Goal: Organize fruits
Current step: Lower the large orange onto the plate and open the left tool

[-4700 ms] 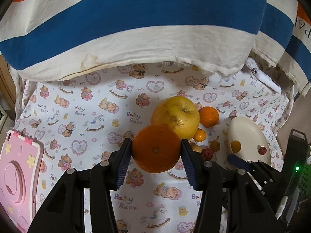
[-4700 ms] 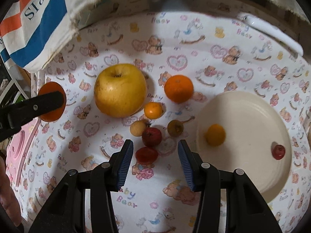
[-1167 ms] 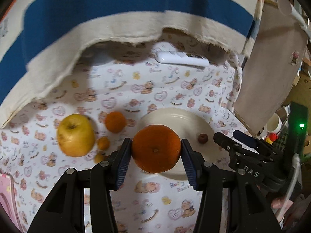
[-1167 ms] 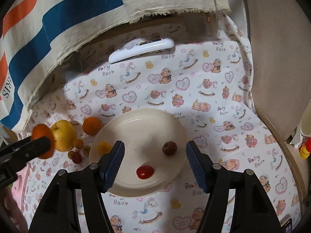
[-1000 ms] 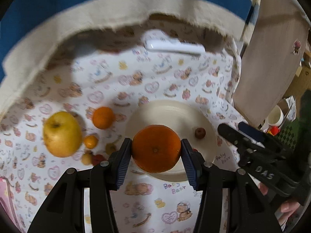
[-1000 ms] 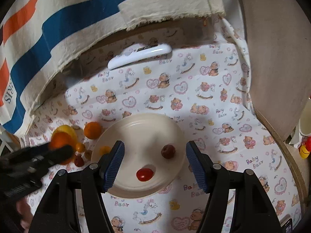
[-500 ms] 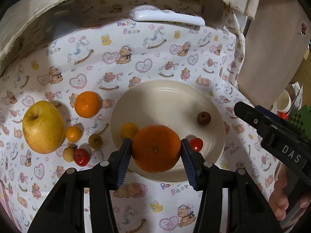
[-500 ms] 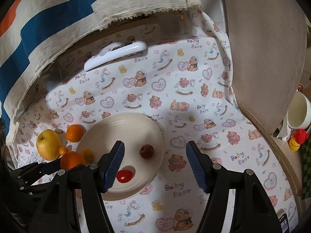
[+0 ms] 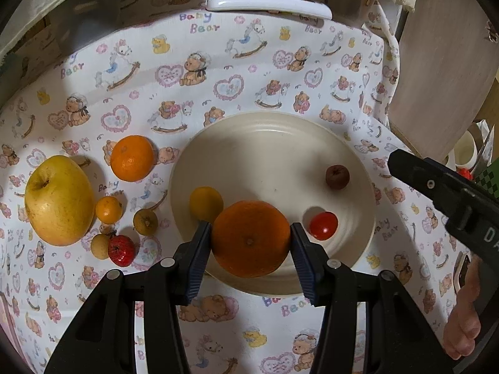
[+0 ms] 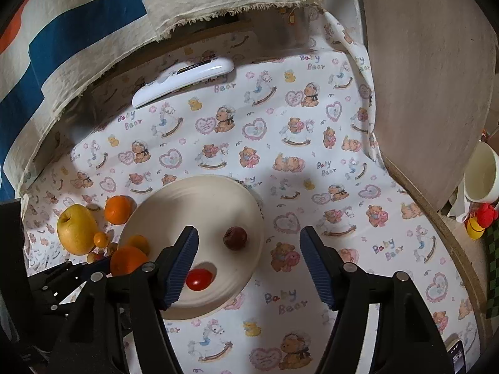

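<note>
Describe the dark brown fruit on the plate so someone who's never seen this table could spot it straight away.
Find the round cream plate on the teddy-bear tablecloth. Three small loose fruits lie on it: a yellow fruit at the left, a red tomato toward the near right, and the dark brown fruit just beyond the tomato. It is the only dull, brownish one.

Surface: table under a Baby Bear print cloth (image 9: 249, 62). On it: cream plate (image 9: 274, 143), yellow apple (image 9: 59, 201), tangerine (image 9: 132, 162) beside plate's left rim, cluster of small fruits (image 9: 124, 227) by the apple, white remote (image 9: 268, 1) at far edge.
</note>
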{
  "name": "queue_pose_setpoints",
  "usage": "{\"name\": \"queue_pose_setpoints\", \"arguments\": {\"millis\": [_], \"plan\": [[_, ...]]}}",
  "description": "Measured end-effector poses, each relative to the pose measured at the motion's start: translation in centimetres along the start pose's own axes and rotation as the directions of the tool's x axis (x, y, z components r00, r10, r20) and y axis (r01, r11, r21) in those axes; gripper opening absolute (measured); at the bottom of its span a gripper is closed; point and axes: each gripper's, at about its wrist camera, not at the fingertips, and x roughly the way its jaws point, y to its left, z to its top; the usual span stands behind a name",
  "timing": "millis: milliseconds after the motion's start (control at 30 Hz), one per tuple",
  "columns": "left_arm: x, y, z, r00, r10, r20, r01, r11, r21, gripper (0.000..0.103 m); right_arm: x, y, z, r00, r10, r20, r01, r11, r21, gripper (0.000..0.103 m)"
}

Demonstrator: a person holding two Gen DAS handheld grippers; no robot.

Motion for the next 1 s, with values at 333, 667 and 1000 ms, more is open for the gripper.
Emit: {"name": "queue_pose_setpoints", "arguments": {"millis": [333,667,1000], "plan": [[1.4,0.2,-0.1,1.0,0.013,-0.028,-0.013,1.0,0.007,0.05,0.0,-0.1,0.1,1.0,0.005,-0.012,-0.005,1.0,0.004,0.07],[0.1,0.5,0.2,1.0,0.012,0.002,-0.012,1.0,-0.002,0.057,-0.6,-0.4,0.2,0.999,0.034,0.007,-0.034,0.999,0.022,0.071],[-6.6,4.1,-0.8,0.99,0.062,0.127,-0.057,0.997,-0.041,0.058,-1.1,0.9,-0.1,0.997,0.067,0.032,-0.066,0.998,-0.021,0.075]]}}
